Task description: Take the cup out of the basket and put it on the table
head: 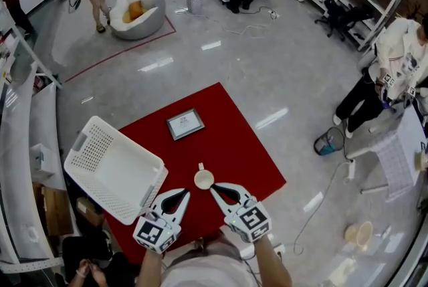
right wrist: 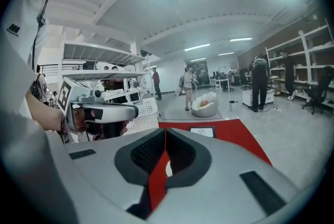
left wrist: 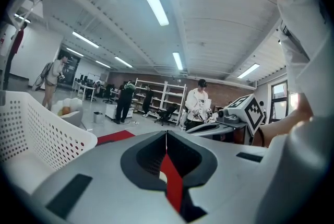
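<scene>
The fingers [right wrist: 148, 154] of your right gripper [head: 212, 188] are pressed together along their whole length, with nothing clasped between them. The fingers [left wrist: 148, 159] of your left gripper [head: 186, 193] are likewise closed and empty. In the head view, both grippers are held low over the near edge of the red table [head: 227, 125], their tips converging. The cup [head: 204, 179] stands upright on the table, mouth up. It is just ahead of the two sets of tips and between them, closer to the right pair. Its handle points away from you. No finger grips the cup. The white basket [head: 134, 175] lies to the cup's left, near the left gripper, and the cup is outside it. A framed card [head: 185, 124] lies farther back on the table.
</scene>
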`<state>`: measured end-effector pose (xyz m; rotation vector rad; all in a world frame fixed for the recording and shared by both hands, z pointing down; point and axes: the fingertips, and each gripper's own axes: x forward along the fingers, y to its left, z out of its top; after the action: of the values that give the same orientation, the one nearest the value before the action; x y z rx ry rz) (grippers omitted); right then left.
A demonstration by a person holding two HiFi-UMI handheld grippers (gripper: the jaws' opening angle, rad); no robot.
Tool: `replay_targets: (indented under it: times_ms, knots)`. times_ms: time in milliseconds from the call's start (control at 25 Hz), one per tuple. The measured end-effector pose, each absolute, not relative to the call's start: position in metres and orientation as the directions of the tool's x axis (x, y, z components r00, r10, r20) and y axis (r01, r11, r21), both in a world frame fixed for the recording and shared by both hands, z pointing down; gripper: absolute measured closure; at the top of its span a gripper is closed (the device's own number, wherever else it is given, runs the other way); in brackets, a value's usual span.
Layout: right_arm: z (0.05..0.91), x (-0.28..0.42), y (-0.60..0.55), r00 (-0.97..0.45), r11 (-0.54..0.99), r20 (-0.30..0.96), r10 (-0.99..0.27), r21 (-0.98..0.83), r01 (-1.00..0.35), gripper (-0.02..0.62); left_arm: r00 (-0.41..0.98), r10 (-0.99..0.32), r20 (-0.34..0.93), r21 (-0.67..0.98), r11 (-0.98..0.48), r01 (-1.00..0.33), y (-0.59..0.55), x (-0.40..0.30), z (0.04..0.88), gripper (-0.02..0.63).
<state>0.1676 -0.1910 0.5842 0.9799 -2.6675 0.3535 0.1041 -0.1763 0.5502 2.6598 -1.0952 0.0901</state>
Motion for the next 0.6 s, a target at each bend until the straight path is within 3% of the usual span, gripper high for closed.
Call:
replay_targets:
  times_ms: [600]
  knots:
    - [0.591,0.172,-0.165,-0.724,0.700,0.324,-0.609,-0.209,-0.683,0.589,0.725,-0.672,0.152,0.224,-0.691,-0.687,-0.159,0.109,0.546,0.594]
